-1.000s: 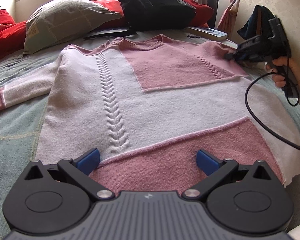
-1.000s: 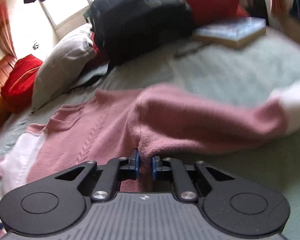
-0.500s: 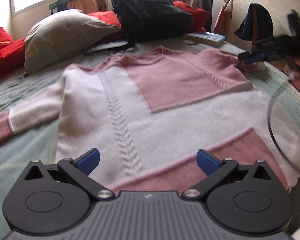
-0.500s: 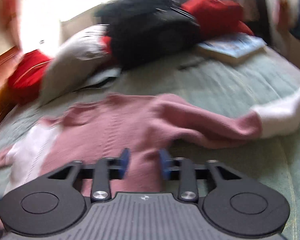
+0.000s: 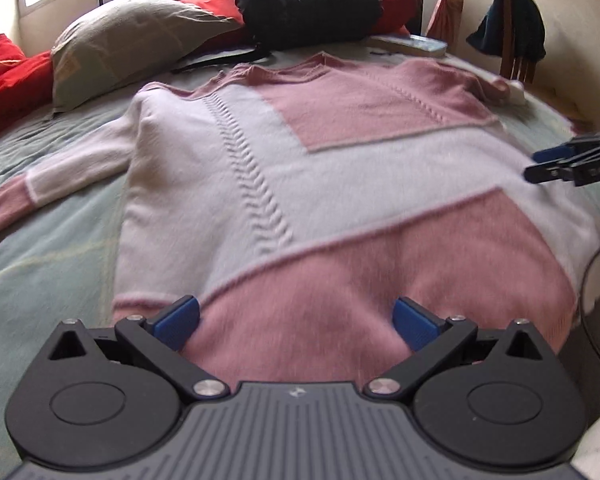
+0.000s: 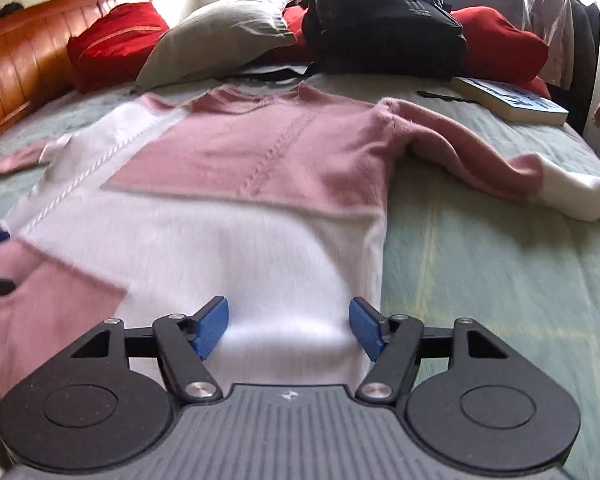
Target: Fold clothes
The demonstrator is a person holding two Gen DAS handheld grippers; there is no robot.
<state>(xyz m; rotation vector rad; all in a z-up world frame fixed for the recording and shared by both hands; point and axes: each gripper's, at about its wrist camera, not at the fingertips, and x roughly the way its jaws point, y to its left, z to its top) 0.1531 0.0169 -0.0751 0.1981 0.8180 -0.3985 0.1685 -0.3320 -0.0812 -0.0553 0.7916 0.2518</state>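
Observation:
A pink and white knitted sweater lies flat, front up, on the pale green bed cover. Its left sleeve stretches out sideways; its right sleeve lies spread toward the book. My left gripper hangs open over the pink hem panel, nothing between its blue pads. My right gripper is over the white band near the sweater's right side edge, its jaws opening with nothing pinched between them. It also shows at the right edge of the left wrist view, right gripper.
At the head of the bed stand a grey pillow, red cushions and a black backpack. A book lies on the cover beyond the right sleeve. A wooden headboard runs along the left. A cable loops at right.
My right gripper let go of the pink sleeve, which now lies spread on the bed, and swung back toward the sweater's lower right side with its jaws parting. The left gripper stayed open over the hem.

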